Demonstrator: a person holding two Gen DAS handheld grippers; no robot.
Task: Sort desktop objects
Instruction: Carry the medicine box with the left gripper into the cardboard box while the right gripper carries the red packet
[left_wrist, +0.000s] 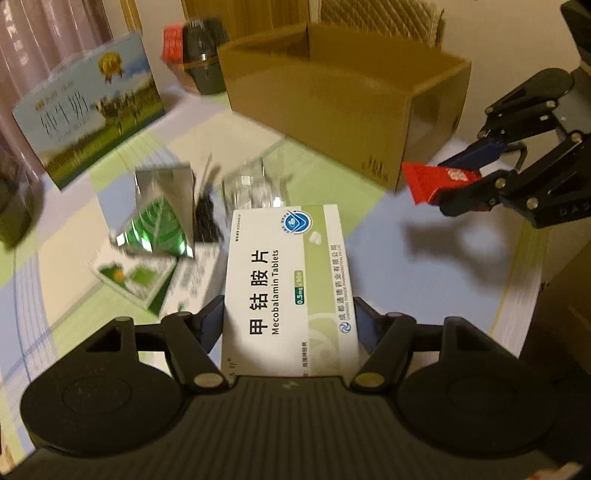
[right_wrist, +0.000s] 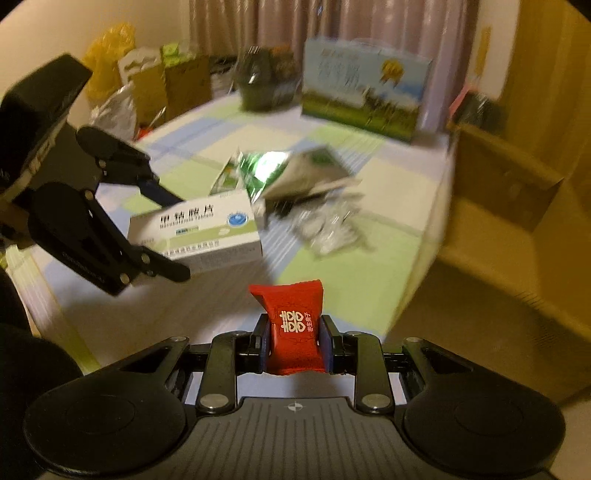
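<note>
Both tools are loaded: the left gripper (left_wrist: 290, 314) is clamped across the width of a white-and-green Mecobalamin tablet box (left_wrist: 288, 280), and the right gripper (right_wrist: 294, 343) is clenched on a small red wrapped candy (right_wrist: 291, 325); both items hang clear of the checked tablecloth (left_wrist: 388, 236). The step in hand appears to be the carry to the open cardboard box (left_wrist: 332, 110) at the far edge of the table. Keep each grip closed until its item is over the box opening, keep the tablet box level so it does not pivot between the pads, and route the two tools apart (they sit close together here). Release one item at a time. Count: one tablet box, one red candy, one cardboard box, one blue-and-green milk carton case (left_wrist: 88, 110) standing upright, one silver-green foil pouch (left_wrist: 162, 218), one green printed leaflet or flat pack (left_wrist: 140, 277) beneath it, and a clump of clear wrappers (left_wrist: 255, 184), too blurred to count.
</note>
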